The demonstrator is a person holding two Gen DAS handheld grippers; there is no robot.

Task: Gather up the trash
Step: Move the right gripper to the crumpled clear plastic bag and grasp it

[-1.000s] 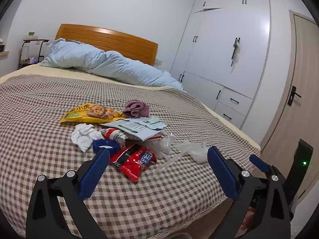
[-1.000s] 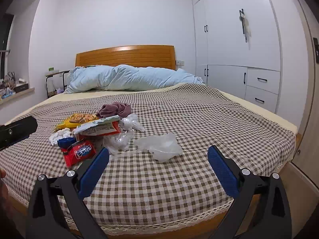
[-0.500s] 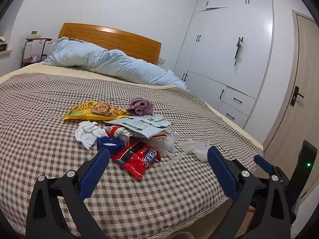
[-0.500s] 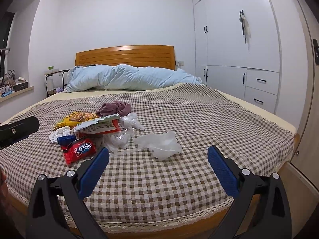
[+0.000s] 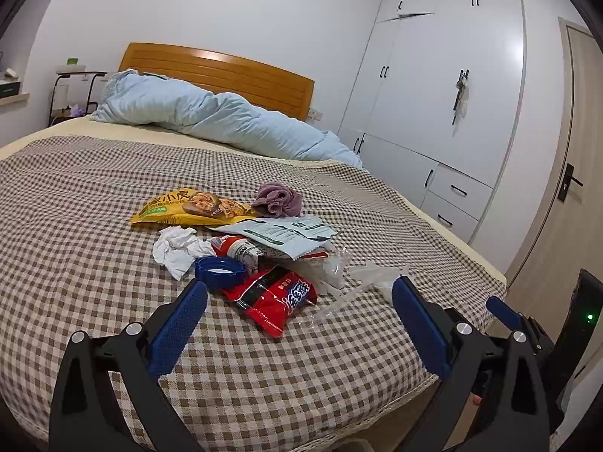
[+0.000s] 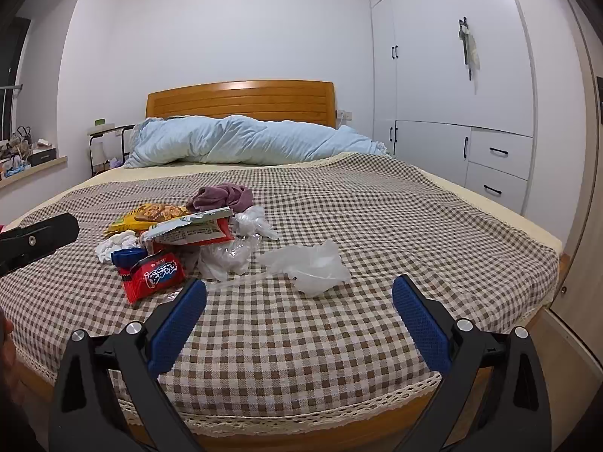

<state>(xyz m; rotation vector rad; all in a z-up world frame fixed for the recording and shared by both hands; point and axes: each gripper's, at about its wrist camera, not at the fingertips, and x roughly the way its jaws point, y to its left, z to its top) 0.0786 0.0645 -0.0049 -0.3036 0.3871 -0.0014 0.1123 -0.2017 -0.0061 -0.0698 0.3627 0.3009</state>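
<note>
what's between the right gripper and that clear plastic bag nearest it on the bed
Nothing visible. The right gripper is open, and only bare checkered bedspread lies between its fingertips and the clear plastic bag. The rest of the trash pile, like the red snack wrapper, sits off to the left.

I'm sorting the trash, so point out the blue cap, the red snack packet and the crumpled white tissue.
blue cap [image 5: 220,272], left wrist view, on its inner face.
red snack packet [image 5: 274,297], left wrist view, mid-wrapper.
crumpled white tissue [image 5: 177,250], left wrist view, centre of the wad.

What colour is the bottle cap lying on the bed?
Blue. The bottle cap shows best in the left wrist view.
</note>
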